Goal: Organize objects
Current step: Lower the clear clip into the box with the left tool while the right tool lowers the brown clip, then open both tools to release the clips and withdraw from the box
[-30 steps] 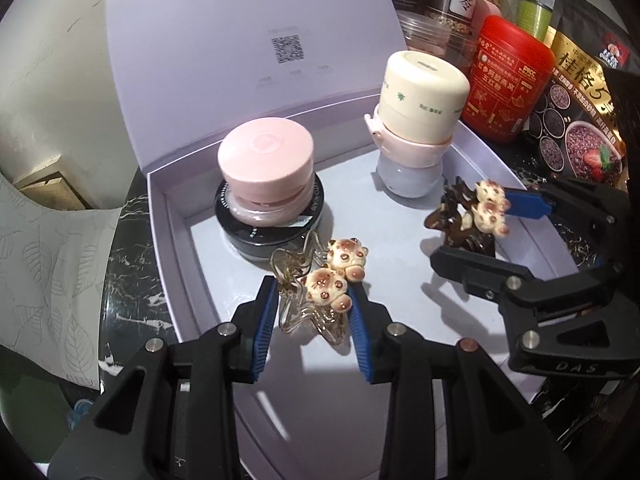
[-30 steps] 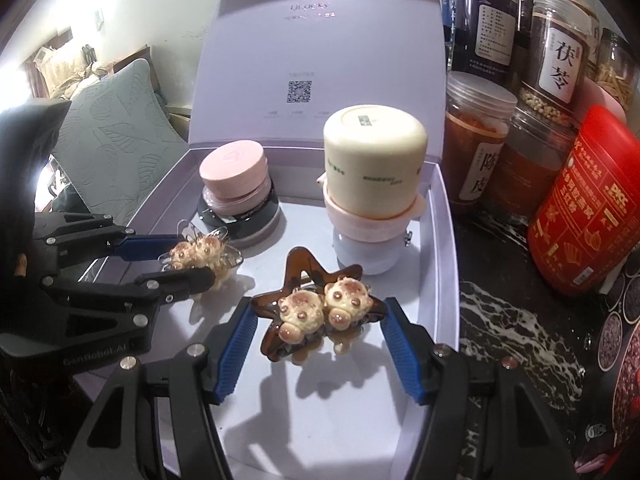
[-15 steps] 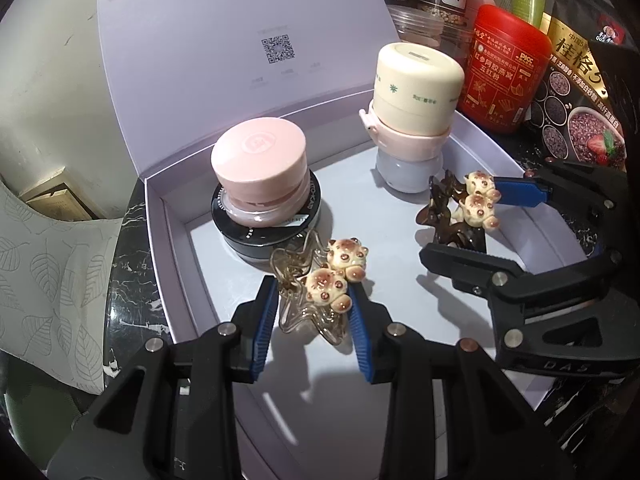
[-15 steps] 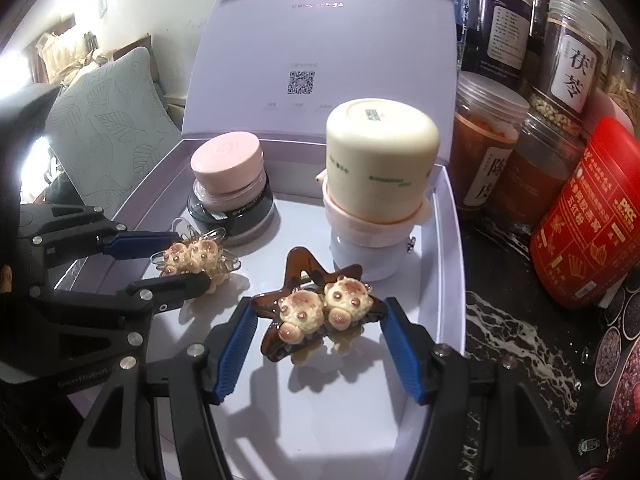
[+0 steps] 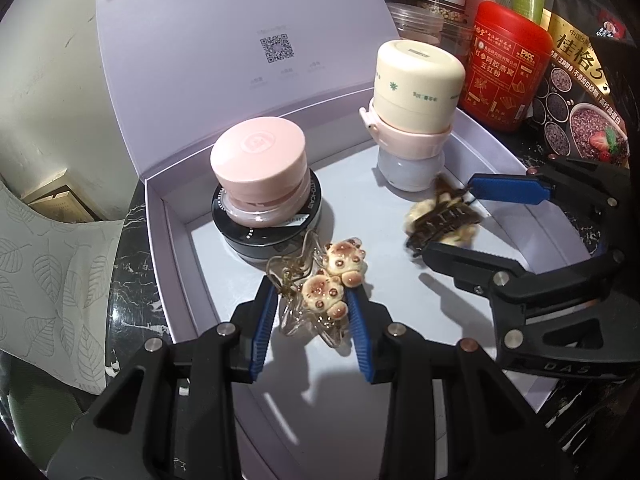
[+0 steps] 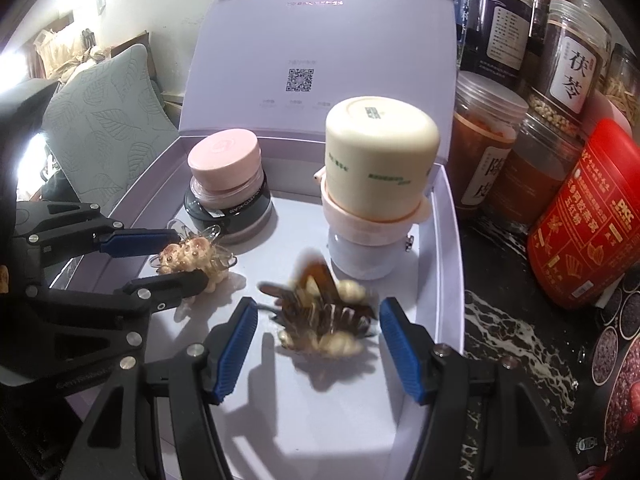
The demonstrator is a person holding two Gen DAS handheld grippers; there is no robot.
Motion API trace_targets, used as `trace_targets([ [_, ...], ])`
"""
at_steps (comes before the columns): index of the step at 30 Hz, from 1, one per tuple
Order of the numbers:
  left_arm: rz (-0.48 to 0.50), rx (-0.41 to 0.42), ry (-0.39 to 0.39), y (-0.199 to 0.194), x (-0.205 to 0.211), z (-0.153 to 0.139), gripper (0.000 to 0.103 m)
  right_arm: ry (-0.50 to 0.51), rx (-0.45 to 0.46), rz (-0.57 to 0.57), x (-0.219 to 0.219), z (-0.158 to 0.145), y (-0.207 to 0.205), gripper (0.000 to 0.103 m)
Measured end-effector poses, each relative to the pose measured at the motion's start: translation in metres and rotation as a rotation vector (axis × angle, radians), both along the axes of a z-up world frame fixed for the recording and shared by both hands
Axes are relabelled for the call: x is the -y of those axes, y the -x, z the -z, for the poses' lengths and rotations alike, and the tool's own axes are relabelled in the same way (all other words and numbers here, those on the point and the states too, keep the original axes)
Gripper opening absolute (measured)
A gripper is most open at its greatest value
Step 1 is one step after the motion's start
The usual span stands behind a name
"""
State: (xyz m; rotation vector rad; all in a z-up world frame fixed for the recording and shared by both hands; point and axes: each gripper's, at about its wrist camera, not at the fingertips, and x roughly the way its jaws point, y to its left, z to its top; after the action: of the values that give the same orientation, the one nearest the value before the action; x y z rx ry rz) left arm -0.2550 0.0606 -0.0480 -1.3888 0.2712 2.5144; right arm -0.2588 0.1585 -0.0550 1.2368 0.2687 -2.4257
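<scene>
The brown hair clip (image 6: pixel 324 316) has just left the right gripper (image 6: pixel 316 344). A moment ago it sat level between the blue pads; now the jaws stand wide apart and the clip shows blurred and tipped over on the box (image 6: pixel 444 240) floor, near the cream jar (image 6: pixel 378 156) at the right. That clip looks delivered — though it may still be settling.

The left gripper (image 5: pixel 312 312) has not changed: its jaws stay closed on the clear hair clip (image 5: pixel 320 292), held low just in front of the pink jar (image 5: pixel 260 164). Releasing it there is probably next.
</scene>
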Motion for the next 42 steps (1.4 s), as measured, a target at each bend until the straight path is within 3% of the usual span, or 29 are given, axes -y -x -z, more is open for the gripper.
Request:
trace_targets([
  [7,0.004,0.004,0.001,0.001,-0.001,0.000,0.035,-0.005,0.003,-0.002,0.002,-0.001,0.002,0.064],
  [14,-0.009,-0.002,0.001,0.001,-0.001,-0.003,0.049,-0.004,0.002,0.000,0.002,0.000,0.001,0.064],
  [26,-0.030,0.004,-0.036,-0.008,0.000,-0.013,0.056,-0.038,0.011,0.019,0.000,-0.001,-0.003,0.064],
  [35,-0.053,-0.029,-0.068,-0.030,0.015,-0.038,0.060,-0.025,-0.014,0.032,-0.003,-0.018,-0.019,0.065],
  [42,-0.077,-0.066,-0.063,-0.042,0.018,-0.052,0.074,-0.030,-0.050,0.041,-0.019,-0.041,-0.037,0.068],
])
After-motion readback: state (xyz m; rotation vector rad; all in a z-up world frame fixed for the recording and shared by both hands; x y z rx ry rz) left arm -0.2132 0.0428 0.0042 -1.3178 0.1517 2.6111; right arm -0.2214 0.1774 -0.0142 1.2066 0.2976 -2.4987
